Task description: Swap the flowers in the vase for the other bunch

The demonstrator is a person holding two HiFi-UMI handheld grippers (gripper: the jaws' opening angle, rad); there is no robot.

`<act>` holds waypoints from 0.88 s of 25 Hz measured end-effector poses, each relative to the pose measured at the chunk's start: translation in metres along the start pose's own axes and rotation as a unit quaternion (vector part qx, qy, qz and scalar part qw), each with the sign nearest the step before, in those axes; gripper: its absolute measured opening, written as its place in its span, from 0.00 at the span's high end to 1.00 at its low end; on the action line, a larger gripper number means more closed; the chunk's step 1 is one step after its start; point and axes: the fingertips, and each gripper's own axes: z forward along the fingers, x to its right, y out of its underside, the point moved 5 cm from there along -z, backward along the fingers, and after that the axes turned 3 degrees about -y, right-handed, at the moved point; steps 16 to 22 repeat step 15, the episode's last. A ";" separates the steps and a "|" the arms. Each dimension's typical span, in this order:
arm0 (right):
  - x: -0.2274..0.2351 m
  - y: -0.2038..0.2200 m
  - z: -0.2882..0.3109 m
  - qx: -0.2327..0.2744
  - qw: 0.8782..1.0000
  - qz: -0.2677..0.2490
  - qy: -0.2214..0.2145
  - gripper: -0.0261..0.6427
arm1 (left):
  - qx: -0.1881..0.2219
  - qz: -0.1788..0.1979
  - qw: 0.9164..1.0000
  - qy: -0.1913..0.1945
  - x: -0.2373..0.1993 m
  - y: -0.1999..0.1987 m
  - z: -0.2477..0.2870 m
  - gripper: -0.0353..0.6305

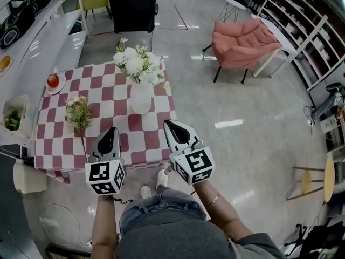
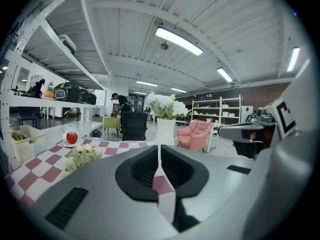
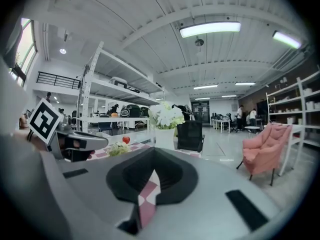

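A white vase [image 1: 140, 99] holding white flowers [image 1: 137, 63] stands on the checked table [image 1: 108, 96], toward its right side. The other bunch [image 1: 78, 112], small and pale, lies on the cloth at the left. My left gripper [image 1: 111, 129] hovers over the table's near edge, shut and empty. Beside it, my right gripper [image 1: 168, 123] is also shut with nothing in it, just in front of the vase. The left gripper view has the vase [image 2: 165, 129] straight ahead and the lying bunch [image 2: 82, 155] to the left. In the right gripper view the vase [image 3: 164, 138] is ahead.
A red apple on a plate [image 1: 53, 81] sits at the table's far left corner. A white basket [image 1: 13, 117] stands left of the table. A black chair [image 1: 132, 9] is behind the table and a pink armchair [image 1: 242, 39] to the right.
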 end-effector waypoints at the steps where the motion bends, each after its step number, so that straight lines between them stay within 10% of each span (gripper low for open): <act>1: -0.003 0.000 -0.002 0.002 1.000 0.000 0.002 0.95 | 0.001 0.003 1.000 0.002 0.000 0.000 -0.004 0.90; 22: -0.036 0.003 -0.019 0.024 1.000 0.013 0.014 0.95 | 0.010 -0.004 1.000 0.007 -0.014 0.006 -0.050 0.90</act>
